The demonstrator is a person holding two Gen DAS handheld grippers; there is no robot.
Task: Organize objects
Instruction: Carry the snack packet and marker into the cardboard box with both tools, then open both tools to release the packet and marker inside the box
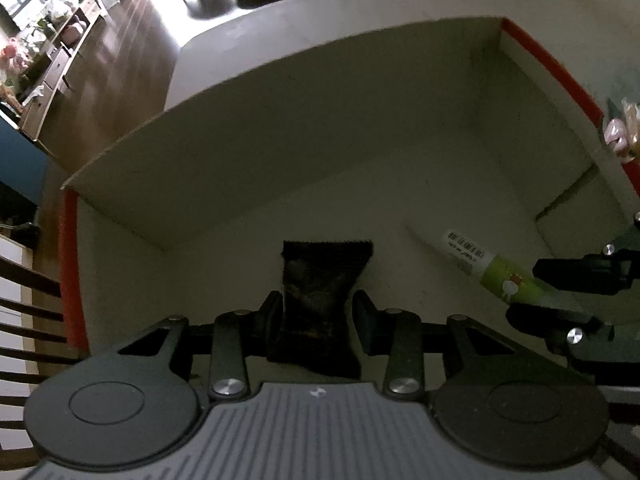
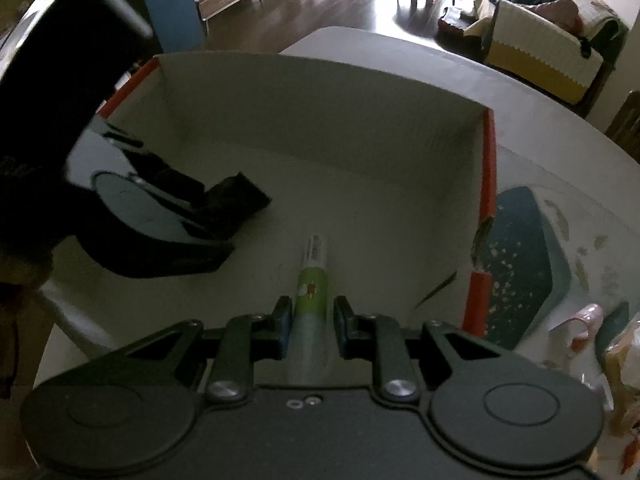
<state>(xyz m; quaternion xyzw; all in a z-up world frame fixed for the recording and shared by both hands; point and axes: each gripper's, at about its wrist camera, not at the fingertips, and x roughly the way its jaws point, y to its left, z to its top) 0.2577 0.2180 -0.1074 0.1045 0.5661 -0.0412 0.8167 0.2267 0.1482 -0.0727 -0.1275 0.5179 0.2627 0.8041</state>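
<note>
An open cardboard box (image 1: 320, 120) with red outer sides stands on a white table; both grippers reach into it. My left gripper (image 1: 318, 308) is shut on a dark snack packet (image 1: 320, 272), pinched at its middle just above the box floor. In the right wrist view the same packet (image 2: 240, 196) shows at the left, held by the left gripper (image 2: 208, 204). My right gripper (image 2: 311, 316) is shut on a green-and-white tube (image 2: 314, 280) with a barcode label, its far end pointing down at the box floor (image 2: 360, 216). The left wrist view shows that tube (image 1: 500, 280) at the right.
The white table (image 1: 240, 40) runs past the box's far wall. Right of the box lies a teal speckled mat (image 2: 520, 264), with pink and wrapped items (image 2: 580, 324) beside it. Dark chair slats (image 1: 24, 300) stand at the left. Wooden floor and furniture lie beyond.
</note>
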